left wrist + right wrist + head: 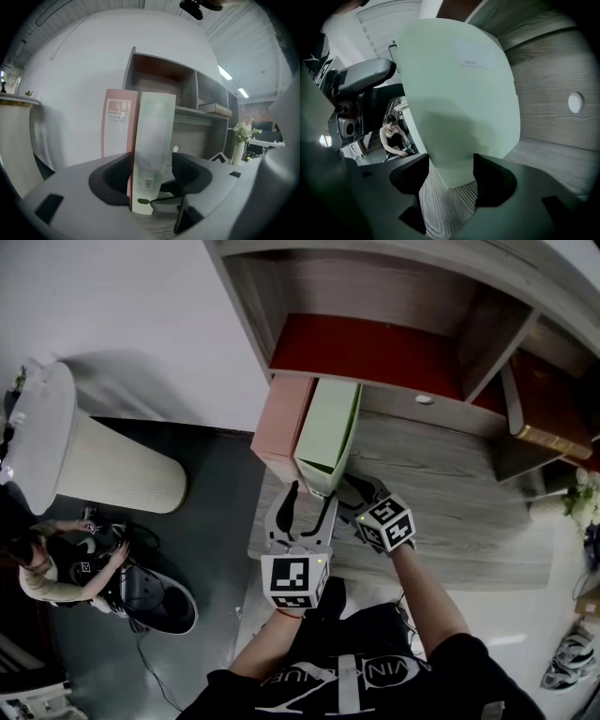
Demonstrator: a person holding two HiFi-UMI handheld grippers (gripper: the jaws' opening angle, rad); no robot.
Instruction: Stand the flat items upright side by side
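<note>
A pale green file box (328, 427) stands upright on the wooden desk (450, 512), close against a pink file box (286, 418) on its left. Both are at the desk's left end. In the left gripper view the green box's (154, 140) narrow spine fills the gap between my jaws, with the pink box (117, 122) just behind. My left gripper (307, 495) (151, 180) is shut on that spine. My right gripper (354, 488) (451, 180) is open at the green box's right side; the broad green wall (459, 93) fills its view, its lower corner between the jaws.
A shelf unit (394, 343) with a red back panel rises behind the boxes, and a book (553, 437) lies in its right bay. The desk's left edge runs just left of the pink box. On the floor stand a white pedestal (75, 456) and a crouching person (56, 563).
</note>
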